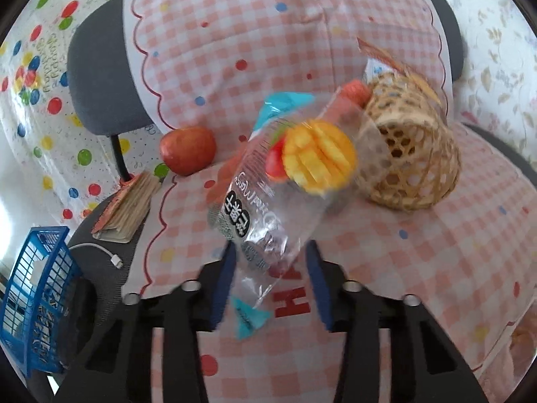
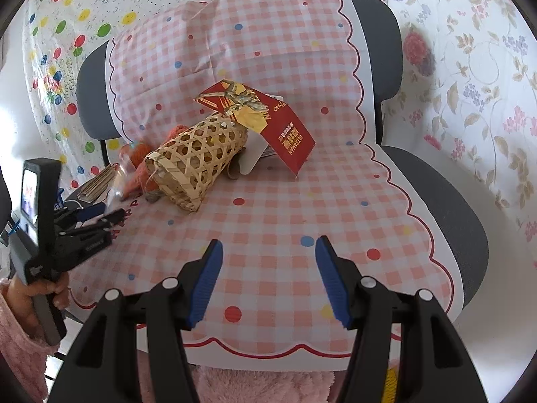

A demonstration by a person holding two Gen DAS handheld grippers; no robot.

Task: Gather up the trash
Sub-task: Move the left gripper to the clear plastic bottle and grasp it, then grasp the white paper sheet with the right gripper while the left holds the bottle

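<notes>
Left wrist view showed the left gripper (image 1: 268,282) with a clear plastic snack wrapper printed with yellow fruit (image 1: 285,181) between its spread blue pads — contact could not be told, so grasp was unclear. At two o'clock lay a tipped woven bamboo basket (image 1: 412,154); at ten o'clock, a red apple (image 1: 188,149). Right gripper (image 2: 268,282) hung released over the pink checked cloth (image 2: 285,201).

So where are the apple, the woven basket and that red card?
apple (image 1: 188,149), left wrist view, middle of its red skin.
woven basket (image 2: 198,161), right wrist view, its latticed side.
red card (image 2: 288,137), right wrist view, its red face.
</notes>
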